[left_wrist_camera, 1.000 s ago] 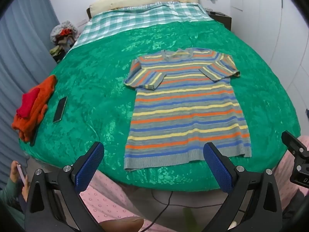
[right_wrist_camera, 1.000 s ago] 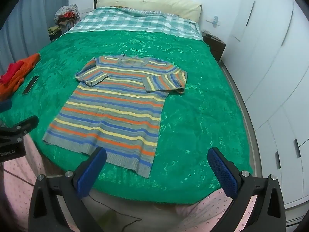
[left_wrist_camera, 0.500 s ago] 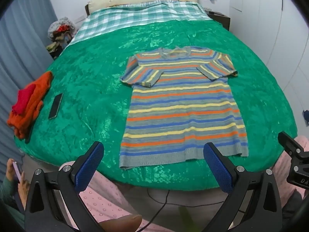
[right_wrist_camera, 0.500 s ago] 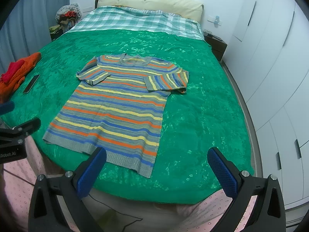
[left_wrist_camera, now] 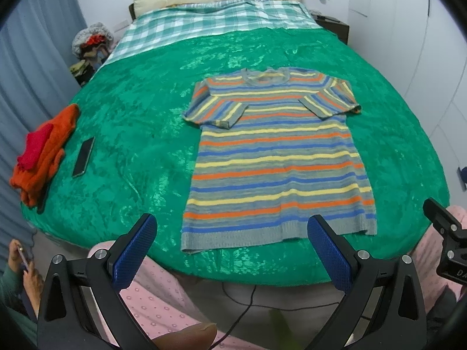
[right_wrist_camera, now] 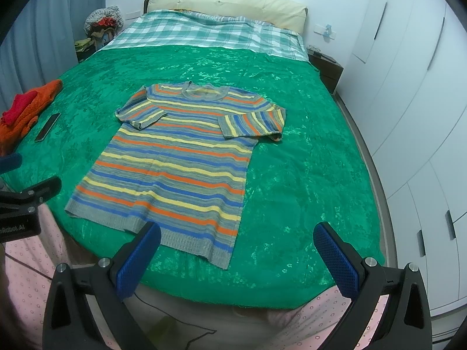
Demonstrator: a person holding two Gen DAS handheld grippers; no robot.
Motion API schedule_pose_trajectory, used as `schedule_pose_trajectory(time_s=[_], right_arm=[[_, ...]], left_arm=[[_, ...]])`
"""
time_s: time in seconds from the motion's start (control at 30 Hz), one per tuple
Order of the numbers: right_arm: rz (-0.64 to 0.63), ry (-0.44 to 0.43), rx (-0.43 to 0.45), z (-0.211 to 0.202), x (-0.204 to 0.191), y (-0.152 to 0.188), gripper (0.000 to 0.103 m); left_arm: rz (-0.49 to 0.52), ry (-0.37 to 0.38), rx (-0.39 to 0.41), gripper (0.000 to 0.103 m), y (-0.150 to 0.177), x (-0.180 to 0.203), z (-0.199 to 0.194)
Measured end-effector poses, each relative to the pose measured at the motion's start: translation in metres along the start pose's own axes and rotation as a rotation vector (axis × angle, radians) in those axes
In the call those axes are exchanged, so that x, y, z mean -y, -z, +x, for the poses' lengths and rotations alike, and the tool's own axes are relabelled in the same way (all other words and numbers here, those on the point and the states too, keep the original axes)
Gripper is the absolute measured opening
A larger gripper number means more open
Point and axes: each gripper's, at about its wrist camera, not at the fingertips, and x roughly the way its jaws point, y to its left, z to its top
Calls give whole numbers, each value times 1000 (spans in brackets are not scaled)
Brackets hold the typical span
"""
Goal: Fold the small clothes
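- Both cameras have backed off slightly since a second ago; the sweater's hem now sits a bit higher in the left view.
- left gripper point(left_wrist_camera: 232, 243) spread wide, empty, hovering over the hem's left half; right gripper point(right_wrist_camera: 237, 252) likewise wide and empty by the hem's right corner.
- striped sweater point(left_wrist_camera: 277, 157) lies flat on the green bedspread point(left_wrist_camera: 131, 122), both sleeves already folded in.
- Next, likely: pinch both hem corners together, lift evenly, carry to the collar point(left_wrist_camera: 266, 76).
- Risk: soft knit sags; keep the edge taut.

left gripper point(right_wrist_camera: 27, 204) body: "Robot-AI", partly cut off | right gripper point(left_wrist_camera: 449, 250) body: "DA", cut off
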Motion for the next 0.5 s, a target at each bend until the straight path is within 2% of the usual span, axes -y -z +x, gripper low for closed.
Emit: schedule_pose_trajectory(time_s=[0.3, 0.4, 0.5], right_arm=[[5, 3, -2, 2, 0, 1, 103], [13, 2, -1, 3, 1, 2, 103], [42, -8, 4, 5, 10, 3, 103]], left_arm=[[18, 0, -6, 103, 2, 2, 1], [-5, 16, -24, 103, 3, -5, 7], [-23, -11, -42, 103, 6, -19, 22]])
